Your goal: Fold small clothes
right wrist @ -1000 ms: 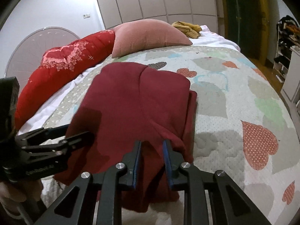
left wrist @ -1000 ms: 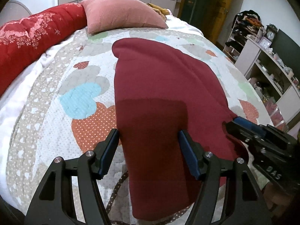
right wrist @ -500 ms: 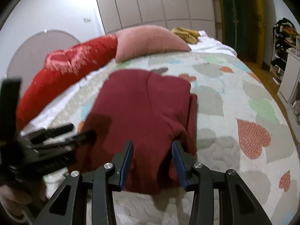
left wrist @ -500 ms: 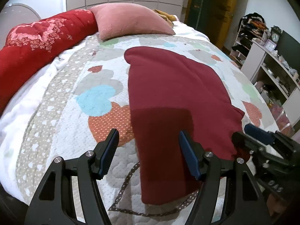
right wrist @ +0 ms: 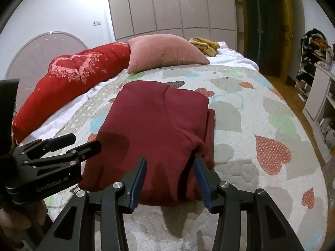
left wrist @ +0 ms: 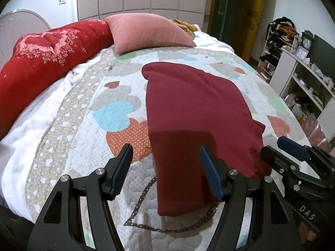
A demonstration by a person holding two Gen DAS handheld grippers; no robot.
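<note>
Both wrist views look low along the bed, sharing the garment.

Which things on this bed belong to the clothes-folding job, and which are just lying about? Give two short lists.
Belongs to the job:
dark red garment, folded on the quilt
left gripper, jaws open
right gripper, jaws open

Just lying about:
pink pillow
red bolster
yellow cloth
shelves
</note>
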